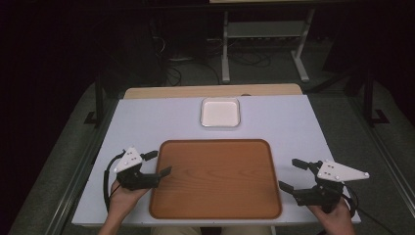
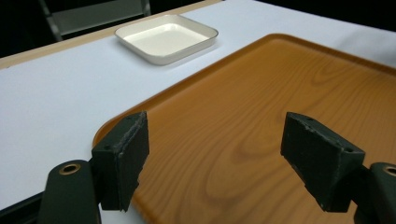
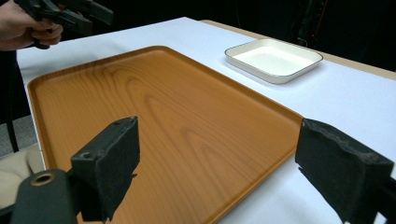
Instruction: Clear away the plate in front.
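Currently: left hand-held gripper jaws spread wide, holding nothing, hovering at the left edge of the wooden tray. Tray sits centred on the white desk, nothing on it. White square dish just beyond the tray's far edge. Right hand-held gripper also wide, holding nothing, beside the tray's right edge.

Tray orange-brown (wood-grain pattern); dish white; table white.

Both grippers black w/ grey 3-cornered top plates, screw dots; left gripper trails black cable loop.
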A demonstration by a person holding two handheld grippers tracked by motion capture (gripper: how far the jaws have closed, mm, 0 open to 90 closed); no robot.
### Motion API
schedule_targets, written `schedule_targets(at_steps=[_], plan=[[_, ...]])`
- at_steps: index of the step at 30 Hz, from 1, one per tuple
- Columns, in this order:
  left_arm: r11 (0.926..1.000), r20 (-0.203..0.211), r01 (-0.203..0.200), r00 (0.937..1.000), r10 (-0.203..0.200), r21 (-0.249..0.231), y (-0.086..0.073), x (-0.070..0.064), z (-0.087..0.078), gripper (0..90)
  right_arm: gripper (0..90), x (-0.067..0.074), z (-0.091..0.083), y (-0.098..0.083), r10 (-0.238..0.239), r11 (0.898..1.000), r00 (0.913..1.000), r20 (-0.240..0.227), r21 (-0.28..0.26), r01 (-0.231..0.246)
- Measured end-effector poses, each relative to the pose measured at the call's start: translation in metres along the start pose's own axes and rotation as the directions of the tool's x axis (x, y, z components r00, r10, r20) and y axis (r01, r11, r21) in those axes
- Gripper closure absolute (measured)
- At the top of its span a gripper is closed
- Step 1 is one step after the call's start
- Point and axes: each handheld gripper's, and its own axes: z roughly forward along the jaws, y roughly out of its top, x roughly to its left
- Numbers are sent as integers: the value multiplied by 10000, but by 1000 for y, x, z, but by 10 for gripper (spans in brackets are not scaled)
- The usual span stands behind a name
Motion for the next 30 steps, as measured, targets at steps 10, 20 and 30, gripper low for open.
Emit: schedule_targets(at_steps=[10,20,30], plan=[[9993,350,11,9994,-25,384,21,1,36,249,131,-2,-1,-2,77,10000,10000,-16,-57,-77],[9982,546,26,9985,-59,592,37,6,65,258,131,-4,-3,-2,125,9999,9999,30,-84,-125],[9963,706,277,9969,-335,811,51,14,89,264,131,-4,-2,-2,114,9999,9999,19,-65,-114]])
